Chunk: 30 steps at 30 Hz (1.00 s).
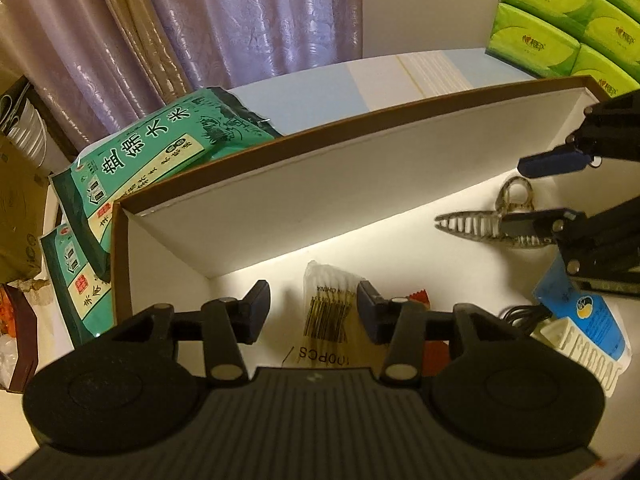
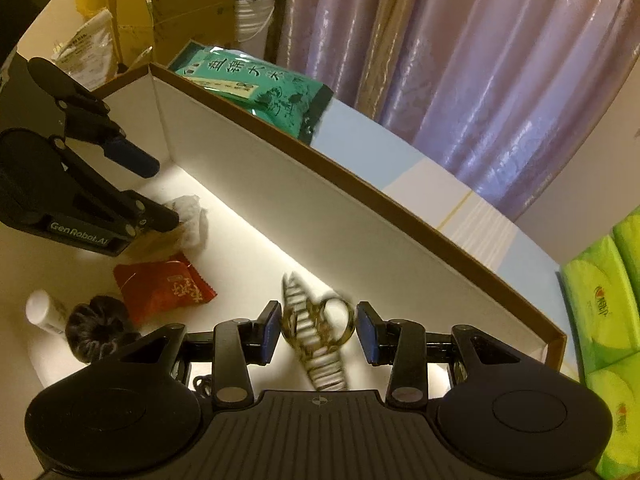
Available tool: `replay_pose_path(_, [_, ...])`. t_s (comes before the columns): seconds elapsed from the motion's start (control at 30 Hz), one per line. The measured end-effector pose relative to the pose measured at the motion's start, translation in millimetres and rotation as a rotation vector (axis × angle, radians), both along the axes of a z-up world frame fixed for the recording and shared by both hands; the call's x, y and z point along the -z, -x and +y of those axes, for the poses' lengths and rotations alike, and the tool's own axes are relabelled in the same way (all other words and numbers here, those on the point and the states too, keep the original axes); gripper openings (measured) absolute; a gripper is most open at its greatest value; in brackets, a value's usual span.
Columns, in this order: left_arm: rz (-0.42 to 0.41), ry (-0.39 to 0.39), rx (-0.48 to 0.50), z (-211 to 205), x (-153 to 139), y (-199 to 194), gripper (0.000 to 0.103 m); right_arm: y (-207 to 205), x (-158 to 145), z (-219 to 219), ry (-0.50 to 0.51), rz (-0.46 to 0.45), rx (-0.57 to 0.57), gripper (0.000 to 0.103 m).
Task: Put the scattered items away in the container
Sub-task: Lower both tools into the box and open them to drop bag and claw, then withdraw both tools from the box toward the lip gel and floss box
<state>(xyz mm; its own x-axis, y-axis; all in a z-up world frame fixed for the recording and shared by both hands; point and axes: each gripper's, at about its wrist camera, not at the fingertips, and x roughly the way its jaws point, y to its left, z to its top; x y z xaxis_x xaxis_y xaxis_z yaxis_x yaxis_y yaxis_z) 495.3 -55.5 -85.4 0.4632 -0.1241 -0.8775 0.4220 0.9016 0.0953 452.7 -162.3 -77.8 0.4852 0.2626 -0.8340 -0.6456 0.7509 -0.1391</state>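
Observation:
Both grippers are over a white cardboard box (image 1: 280, 184) with a brown rim, which also shows in the right wrist view (image 2: 320, 216). My left gripper (image 1: 314, 308) is open above a pack of cotton swabs (image 1: 328, 312) lying on the box floor. My right gripper (image 2: 318, 330) is open, with a tortoiseshell hair claw clip (image 2: 316, 332) between its fingers, blurred, inside the box. The left wrist view shows the clip (image 1: 480, 226) beside the right gripper's lower finger. A red snack packet (image 2: 164, 284), a dark scrunchie (image 2: 98, 328) and a white tube (image 2: 44, 310) lie in the box.
Green rice bags (image 1: 140, 164) lie behind the box's far wall. Green tissue packs (image 1: 568, 16) are stacked at the right. A blue-and-white packet (image 1: 588, 320) and a white item lie in the box at right. Curtains and cardboard boxes (image 2: 172, 12) stand behind.

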Motion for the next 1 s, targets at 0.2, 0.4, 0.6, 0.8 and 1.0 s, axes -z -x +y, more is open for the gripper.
replay_pose_path(0.2, [-0.010,0.001,0.002,1,-2,4,0.051,4,-5,-8,-0.022,0.009,0.030,0.053])
replay_pose_path(0.4, [-0.018,0.014,-0.001,1,-8,10,0.059,18,-16,-16,-0.072,0.020,0.039,0.065])
replay_pose_path(0.6, [-0.051,0.006,0.011,-7,-21,18,0.065,36,-24,-14,-0.093,0.015,0.037,0.069])
replay_pose_path(0.8, [-0.097,0.015,0.027,-8,-43,37,0.075,57,-39,-21,-0.138,-0.010,0.066,0.076])
replay_pose_path(1.0, [-0.130,0.030,0.011,-6,-68,63,0.080,87,-61,-29,-0.170,-0.075,0.102,0.087])
